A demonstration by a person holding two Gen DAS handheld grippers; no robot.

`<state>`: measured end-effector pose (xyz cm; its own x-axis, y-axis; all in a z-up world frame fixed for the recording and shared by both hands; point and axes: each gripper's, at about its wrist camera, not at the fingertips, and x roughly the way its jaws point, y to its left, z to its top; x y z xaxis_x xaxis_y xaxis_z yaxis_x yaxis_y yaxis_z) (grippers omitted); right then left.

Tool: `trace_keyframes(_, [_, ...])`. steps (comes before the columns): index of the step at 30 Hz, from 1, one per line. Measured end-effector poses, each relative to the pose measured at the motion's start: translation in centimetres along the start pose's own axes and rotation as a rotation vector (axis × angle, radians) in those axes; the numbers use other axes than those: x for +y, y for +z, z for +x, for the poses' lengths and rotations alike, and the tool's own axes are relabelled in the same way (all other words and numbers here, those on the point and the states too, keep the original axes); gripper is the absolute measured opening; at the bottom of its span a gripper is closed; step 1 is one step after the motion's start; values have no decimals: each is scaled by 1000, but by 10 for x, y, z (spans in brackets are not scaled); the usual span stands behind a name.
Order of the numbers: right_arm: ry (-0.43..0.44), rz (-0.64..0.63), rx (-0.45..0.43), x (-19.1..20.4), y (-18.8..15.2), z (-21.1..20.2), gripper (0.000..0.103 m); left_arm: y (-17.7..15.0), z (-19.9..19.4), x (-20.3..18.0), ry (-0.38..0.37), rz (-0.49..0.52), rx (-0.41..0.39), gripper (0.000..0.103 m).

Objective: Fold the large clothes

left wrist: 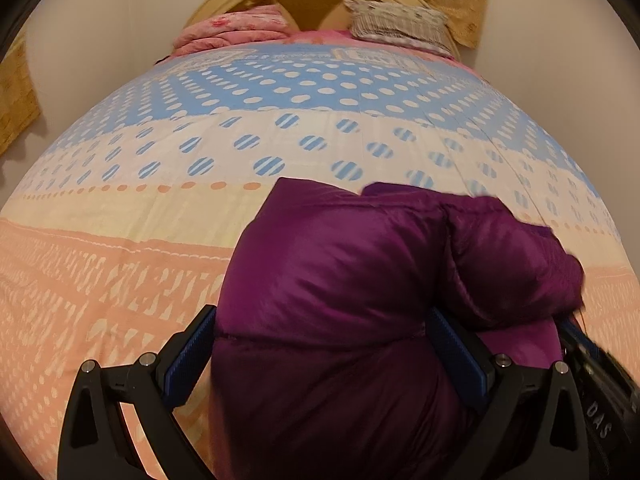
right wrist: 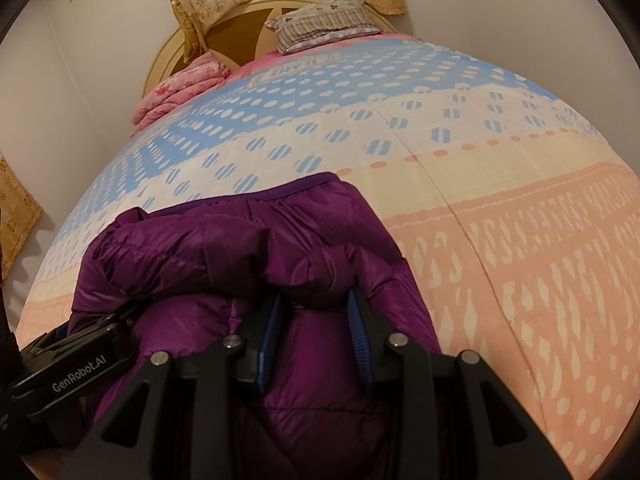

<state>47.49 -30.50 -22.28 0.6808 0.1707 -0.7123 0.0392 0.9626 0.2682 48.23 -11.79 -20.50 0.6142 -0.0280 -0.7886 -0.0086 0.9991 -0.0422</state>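
Now: both jaws gripping purple jacket [left wrist: 340, 280] on dotted bedspread [left wrist: 280, 136]; headboard [right wrist: 240, 20] beyond.

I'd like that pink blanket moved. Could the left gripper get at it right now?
Probably not: the left gripper has the purple jacket between its jaws, and the pink blanket lies across the bed by the headboard.

The purple jacket [left wrist: 332, 300] is running off the bottom edge in both views, its lower part unseen. It is covering the left gripper [left wrist: 324, 344] between the jaws, so contact is not determinable. The bed [left wrist: 120, 280] is being cropped at both sides.
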Motion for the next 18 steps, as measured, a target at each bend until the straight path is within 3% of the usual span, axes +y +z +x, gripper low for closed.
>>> trace_keyframes(2, [50, 29, -50, -8, -7, -25, 45, -7, -20, 7, -49, 25, -14, 102])
trace_keyframes(3, [62, 52, -78, -14, -13, -37, 57, -14, -35, 13, -81, 33, -44, 102])
trace_keyframes(4, [63, 65, -91, -19, -20, -45, 60, -21, -47, 19, -89, 40, -67, 102])
trace_keyframes(9, [35, 91, -67, -38, -43, -53, 66, -52, -67, 40, -140, 40, -68, 102])
trace_keyframes(18, [123, 111, 12, -38, -48, -35, 66, -65, -61, 37, -207, 25, -83, 102])
